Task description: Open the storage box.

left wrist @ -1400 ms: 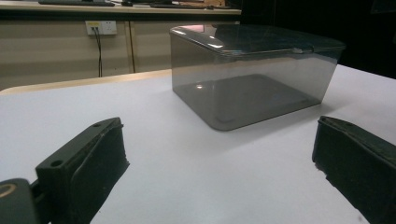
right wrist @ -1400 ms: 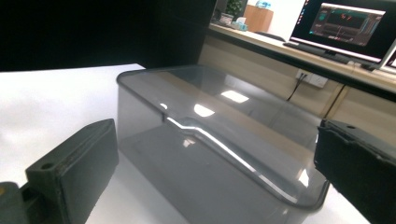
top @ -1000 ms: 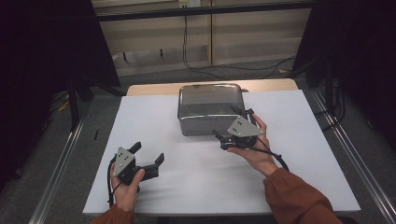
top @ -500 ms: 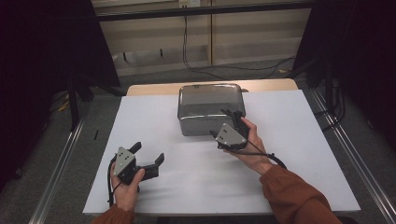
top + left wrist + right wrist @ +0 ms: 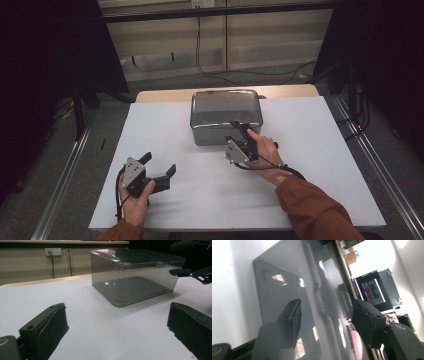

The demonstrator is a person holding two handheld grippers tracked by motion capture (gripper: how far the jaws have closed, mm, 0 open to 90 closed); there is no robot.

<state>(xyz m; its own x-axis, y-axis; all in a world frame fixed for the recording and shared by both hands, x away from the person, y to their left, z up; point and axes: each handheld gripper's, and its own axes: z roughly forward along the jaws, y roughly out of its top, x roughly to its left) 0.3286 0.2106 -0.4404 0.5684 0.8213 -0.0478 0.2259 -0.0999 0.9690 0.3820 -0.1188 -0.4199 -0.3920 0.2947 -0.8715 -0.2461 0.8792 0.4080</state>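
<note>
Dim room with dark edges; overhead light falls on the white desk (image 5: 165,135), which shows soft shadows. Small glare spots sit on the grey box (image 5: 135,272). In the right gripper view, the background is blown out white, and the box reflections are smeared and tilted.

Left tongs (image 5: 159,165) low at near left, held in left hand (image 5: 134,195), jaws wide apart, nothing between them, pointing forward and right. Right tongs (image 5: 241,131) farther forward at centre, gripped by right hand (image 5: 262,155), rust sleeve trailing to lower right; jaws just been closing, now half apart, pads not pressing, rolled sideways
</note>
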